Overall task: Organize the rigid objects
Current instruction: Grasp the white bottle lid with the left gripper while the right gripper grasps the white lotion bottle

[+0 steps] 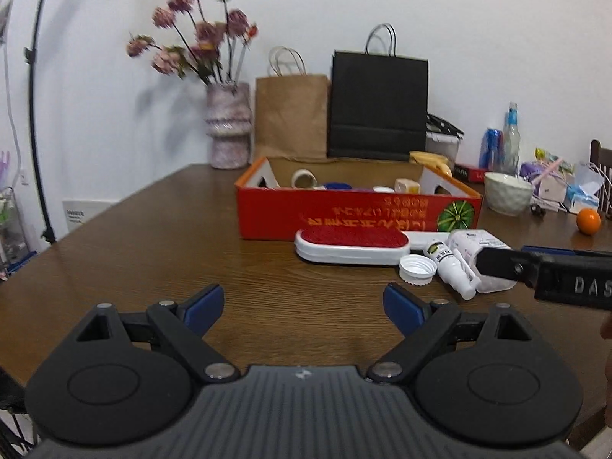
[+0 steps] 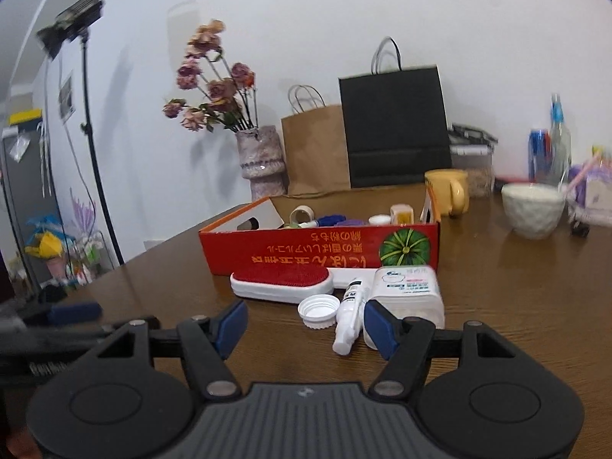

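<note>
A red cardboard box (image 1: 344, 214) (image 2: 306, 248) with several small items inside stands open in the middle of the brown table (image 1: 153, 252). In front of it lie a white lint brush with a red pad (image 1: 350, 244) (image 2: 281, 281), a white screw cap (image 1: 417, 269) (image 2: 319, 311), a small white spray bottle (image 1: 453, 267) (image 2: 350, 313) and a white plastic container (image 1: 484, 246) (image 2: 407, 290). My left gripper (image 1: 304, 308) hangs open over bare table, left of these items. My right gripper (image 2: 306, 325) (image 1: 535, 271) is open close behind the cap and bottle, its right finger (image 2: 380, 329) in front of the container.
Along the wall stand a vase of flowers (image 1: 229, 126), a brown paper bag (image 1: 292, 114) and a black paper bag (image 1: 378, 107). A yellow mug (image 2: 447, 191), a white bowl (image 2: 533, 210), an orange (image 1: 588, 221), bottles and clutter sit at the right. A light stand (image 2: 95, 160) is at the left.
</note>
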`<state>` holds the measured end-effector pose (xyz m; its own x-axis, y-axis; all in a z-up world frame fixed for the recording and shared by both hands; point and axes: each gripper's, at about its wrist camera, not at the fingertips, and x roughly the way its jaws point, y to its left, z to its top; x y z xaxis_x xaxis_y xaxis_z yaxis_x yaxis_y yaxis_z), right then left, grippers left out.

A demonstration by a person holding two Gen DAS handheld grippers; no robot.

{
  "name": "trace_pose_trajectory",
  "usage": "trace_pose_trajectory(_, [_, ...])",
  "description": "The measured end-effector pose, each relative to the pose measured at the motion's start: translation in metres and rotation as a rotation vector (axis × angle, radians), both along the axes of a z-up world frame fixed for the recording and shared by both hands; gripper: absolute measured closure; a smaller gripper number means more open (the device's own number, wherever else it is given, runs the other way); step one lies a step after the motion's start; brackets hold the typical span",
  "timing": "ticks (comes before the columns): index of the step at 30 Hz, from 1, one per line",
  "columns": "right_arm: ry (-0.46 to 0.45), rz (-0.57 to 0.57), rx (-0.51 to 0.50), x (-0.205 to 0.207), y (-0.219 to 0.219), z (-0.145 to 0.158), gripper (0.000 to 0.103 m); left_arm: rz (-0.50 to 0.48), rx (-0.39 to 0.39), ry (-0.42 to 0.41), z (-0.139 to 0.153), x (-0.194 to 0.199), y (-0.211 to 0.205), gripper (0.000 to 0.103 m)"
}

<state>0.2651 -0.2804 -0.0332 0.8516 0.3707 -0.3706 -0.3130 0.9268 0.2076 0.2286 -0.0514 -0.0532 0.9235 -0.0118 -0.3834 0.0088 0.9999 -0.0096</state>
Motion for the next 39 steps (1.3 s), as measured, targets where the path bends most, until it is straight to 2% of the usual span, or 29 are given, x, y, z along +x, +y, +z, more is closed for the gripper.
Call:
trace_pose_trajectory(11, [0.105, 0.014, 0.127, 0.066, 0.001, -0.017, 0.036, -0.091, -0.029, 0.102, -0.014, 0.077, -0.034, 0.011])
trace_pose_trajectory(15, [0.111, 0.006, 0.108, 0.077, 0.003, -0.019, 0.036, -0.159, -0.04, 0.126, -0.018, 0.093, -0.044, 0.013])
trace_pose_trajectory(18, [0.103, -0.037, 0.031, 0.077, 0.008, -0.018, 0.036, -0.194, -0.044, 0.143, -0.02, 0.105, -0.051, 0.021])
trace_pose_trajectory(20, [0.102, -0.067, 0.016, 0.078, 0.005, -0.018, 0.037, -0.213, -0.048, 0.168, -0.021, 0.115, -0.056, 0.035])
trace_pose_trajectory(23, [0.115, -0.072, 0.004, 0.083, 0.001, -0.017, 0.037, -0.232, -0.034, 0.193, -0.024, 0.127, -0.063, 0.037])
trace_pose_trajectory(26, [0.138, -0.061, -0.007, 0.092, -0.002, -0.015, 0.04, -0.255, -0.054, 0.197, -0.024, 0.133, -0.067, 0.042])
trace_pose_trajectory(28, [0.16, -0.051, -0.006, 0.098, -0.004, -0.014, 0.048, -0.262, -0.072, 0.198, -0.025, 0.137, -0.068, 0.041])
trace_pose_trajectory(33, [0.183, -0.062, -0.008, 0.107, -0.005, -0.015, 0.06, -0.268, -0.097, 0.21, -0.025, 0.145, -0.076, 0.044])
trace_pose_trajectory(35, [0.184, -0.065, -0.013, 0.109, -0.006, -0.016, 0.062, -0.281, -0.112, 0.22, -0.025, 0.147, -0.078, 0.063])
trace_pose_trajectory(39, [0.185, -0.069, -0.056, 0.107, -0.002, -0.017, 0.063, -0.245, -0.096, 0.214, -0.025, 0.14, -0.076, 0.063])
